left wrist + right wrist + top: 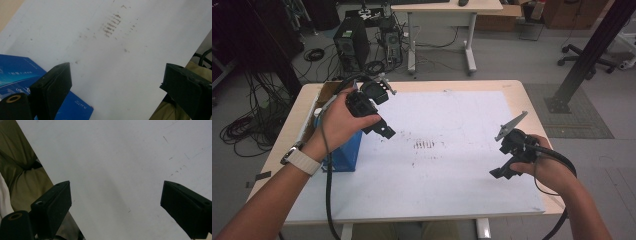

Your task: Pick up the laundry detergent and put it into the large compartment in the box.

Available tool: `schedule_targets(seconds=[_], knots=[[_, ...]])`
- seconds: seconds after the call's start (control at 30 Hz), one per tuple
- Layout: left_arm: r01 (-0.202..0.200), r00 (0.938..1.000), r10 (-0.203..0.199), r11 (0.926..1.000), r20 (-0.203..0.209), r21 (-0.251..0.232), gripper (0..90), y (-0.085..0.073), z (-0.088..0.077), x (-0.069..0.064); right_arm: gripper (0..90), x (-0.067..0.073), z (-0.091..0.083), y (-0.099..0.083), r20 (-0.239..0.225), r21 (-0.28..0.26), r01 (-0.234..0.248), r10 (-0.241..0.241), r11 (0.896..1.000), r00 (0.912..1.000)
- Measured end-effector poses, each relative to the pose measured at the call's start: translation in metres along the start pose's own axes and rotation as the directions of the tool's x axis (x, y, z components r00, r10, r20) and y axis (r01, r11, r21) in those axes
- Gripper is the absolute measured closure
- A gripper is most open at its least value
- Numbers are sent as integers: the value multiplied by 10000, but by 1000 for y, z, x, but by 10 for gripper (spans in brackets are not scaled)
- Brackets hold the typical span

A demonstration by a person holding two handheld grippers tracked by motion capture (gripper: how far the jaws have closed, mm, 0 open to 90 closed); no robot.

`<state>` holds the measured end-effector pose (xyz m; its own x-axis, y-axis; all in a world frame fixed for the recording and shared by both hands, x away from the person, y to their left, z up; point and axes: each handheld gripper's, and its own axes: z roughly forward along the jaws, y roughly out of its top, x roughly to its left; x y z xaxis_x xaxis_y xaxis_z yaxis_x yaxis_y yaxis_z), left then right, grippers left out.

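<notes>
White sheet (452, 170) covers the table, mostly bare. Blue box (343, 154) sits at its left edge, just under my left tongs (384, 131), wide open, empty. Right tongs (497, 172) wide open, empty, well apart. Nothing gripped yet; next, probably lower left onto box.

Matt black plastic left gripper (116, 80), glossy blue carton (17, 75) (printed), smudged white sheet (105, 50)

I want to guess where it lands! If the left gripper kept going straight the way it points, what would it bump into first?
Probably the white sheet on the table: the left gripper has open jaws aimed at bare sheet, just beside the blue box. Depth is hard to judge.
</notes>
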<state>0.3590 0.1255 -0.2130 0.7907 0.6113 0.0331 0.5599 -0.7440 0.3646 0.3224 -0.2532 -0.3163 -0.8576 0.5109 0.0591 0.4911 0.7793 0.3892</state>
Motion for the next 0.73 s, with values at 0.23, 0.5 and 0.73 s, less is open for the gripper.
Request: schedule_targets(seconds=[0.23,0.5,0.73], knots=[[58,10000,-58,10000,-18,-30,90,-1,0,1,99,0,-1,1,21,-43,32,-32,10000,10000],[43,10000,-43,10000,-19,-27,91,-1,0,1,99,1,-1,1,22,-40,34,-34,10000,10000],[71,10000,-71,10000,0,-70,91,-2,0,1,99,0,-1,-1,30,-59,1,-1,10000,10000]])
